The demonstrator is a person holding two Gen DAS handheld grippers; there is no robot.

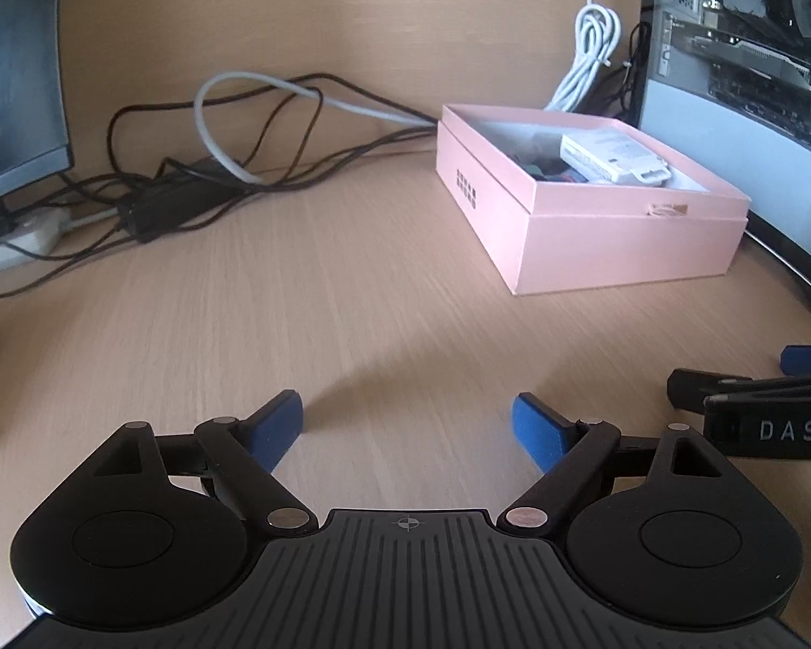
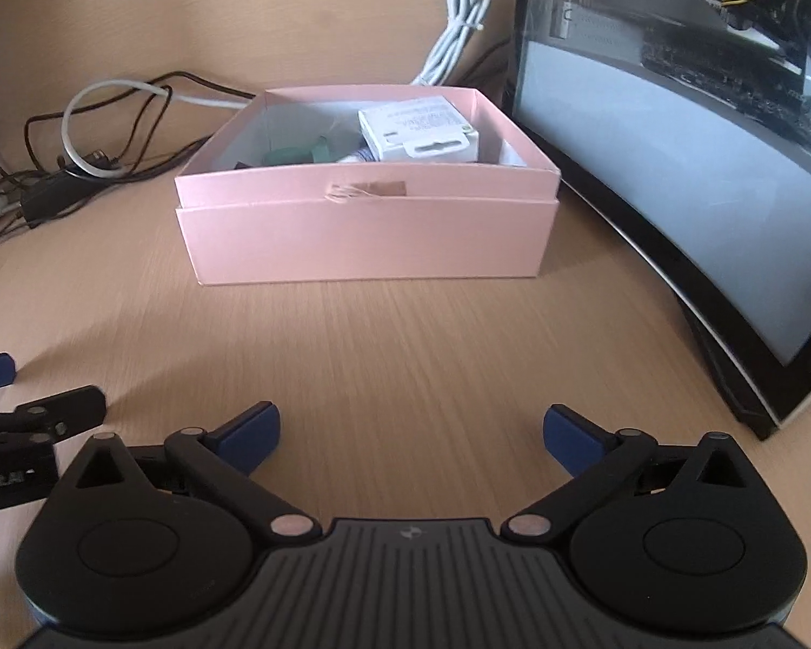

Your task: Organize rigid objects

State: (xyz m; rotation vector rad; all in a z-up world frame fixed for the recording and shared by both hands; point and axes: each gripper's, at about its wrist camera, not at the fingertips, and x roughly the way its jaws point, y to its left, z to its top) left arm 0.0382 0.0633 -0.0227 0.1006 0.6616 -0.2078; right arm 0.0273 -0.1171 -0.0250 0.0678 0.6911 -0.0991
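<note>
Pale wood-grain desk (image 2: 405, 357) fills both views, backed by a wall of the same tone, with a tangle of dark and grey cables (image 1: 232, 151) lying along its far edge. On the desk sits a pink box (image 2: 367, 238), lid off and nested under it, open at the top. Inside it a white carton (image 2: 419, 132) leans against the right wall, with a green object (image 2: 297, 154) and other small items beside it that are too dim to identify. A glass-sided computer case (image 2: 676, 162) stands just to the right of the box, and a coiled white cable (image 2: 459, 16) hangs behind it.

The left gripper (image 1: 408, 430) hovers low over bare desk with its blue-padded fingers spread wide and nothing between them; the box lies ahead and to its right. The right gripper (image 2: 411, 435) is likewise spread wide and empty, pointing straight at the box's front wall, well short of it. Both grippers sit side by side, each showing at the edge of the other's view.
</note>
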